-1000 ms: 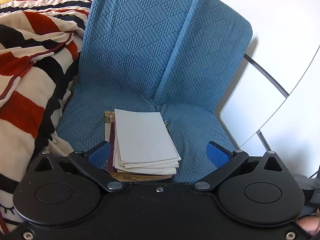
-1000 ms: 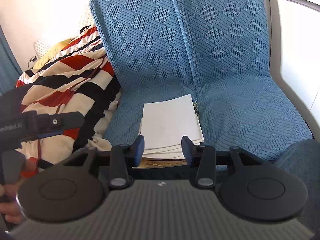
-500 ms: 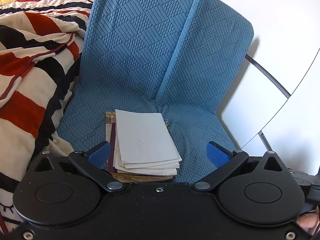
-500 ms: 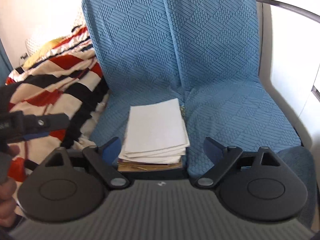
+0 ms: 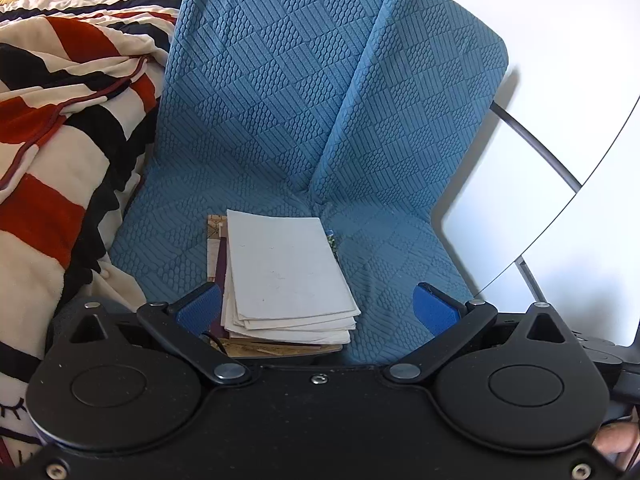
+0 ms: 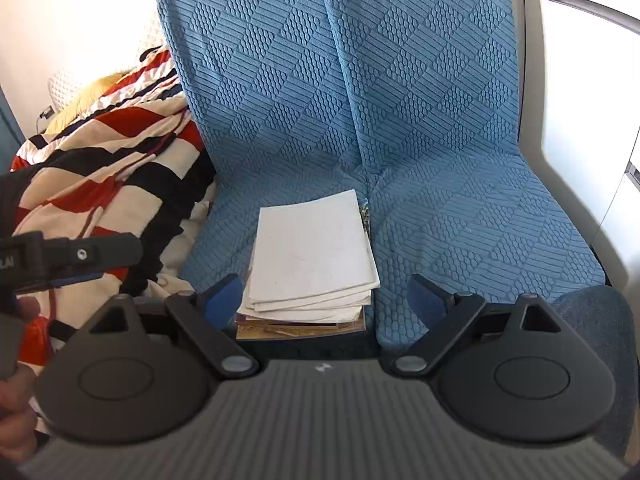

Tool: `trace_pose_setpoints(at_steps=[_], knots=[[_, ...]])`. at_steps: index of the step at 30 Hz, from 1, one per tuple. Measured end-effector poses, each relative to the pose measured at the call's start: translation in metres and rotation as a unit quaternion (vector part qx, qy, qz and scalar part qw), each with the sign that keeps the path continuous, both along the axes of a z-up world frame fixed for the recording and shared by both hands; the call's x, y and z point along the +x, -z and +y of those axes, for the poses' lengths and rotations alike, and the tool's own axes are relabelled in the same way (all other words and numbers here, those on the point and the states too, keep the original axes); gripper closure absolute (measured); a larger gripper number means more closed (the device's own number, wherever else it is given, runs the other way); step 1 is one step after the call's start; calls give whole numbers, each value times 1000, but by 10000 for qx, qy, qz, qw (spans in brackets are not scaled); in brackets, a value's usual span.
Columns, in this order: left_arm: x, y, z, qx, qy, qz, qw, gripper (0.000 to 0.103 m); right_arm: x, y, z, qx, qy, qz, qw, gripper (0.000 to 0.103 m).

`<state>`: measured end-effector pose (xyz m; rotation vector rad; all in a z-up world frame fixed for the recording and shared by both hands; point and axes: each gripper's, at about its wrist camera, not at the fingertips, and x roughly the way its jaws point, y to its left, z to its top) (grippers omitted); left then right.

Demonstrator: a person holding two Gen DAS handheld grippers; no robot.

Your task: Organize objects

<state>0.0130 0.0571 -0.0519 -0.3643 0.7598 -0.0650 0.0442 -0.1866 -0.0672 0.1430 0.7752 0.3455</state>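
**Both grippers open over squared paper stack on blue seat**

A stack of white paper sheets [image 6: 312, 256] lies on thin brown-edged booklets [image 6: 300, 330] on the blue quilted fabric chair seat [image 6: 480, 240], close to the seat's middle seam. The sheets sit roughly aligned, near edges slightly fanned.

The right gripper [image 6: 326, 294] hangs just above the stack's near end, blue pads spread wide on either side, gripping nothing. The left gripper [image 5: 316, 308] is likewise spread wide and empty, the stack lying between its pads without contact.

Judgement: the wide stance suggests the pile is set down and released, or is being framed for squaring. A red, black and cream striped blanket [image 5: 60, 140] crowds the seat's left side.
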Motion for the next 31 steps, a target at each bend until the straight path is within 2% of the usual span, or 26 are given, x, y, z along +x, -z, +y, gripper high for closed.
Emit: trace_pose_setpoints(at_steps=[31], knots=[[7,3,4,-1,29,124,9999,1,14,-1,12,44,-107,215,9997,13]])
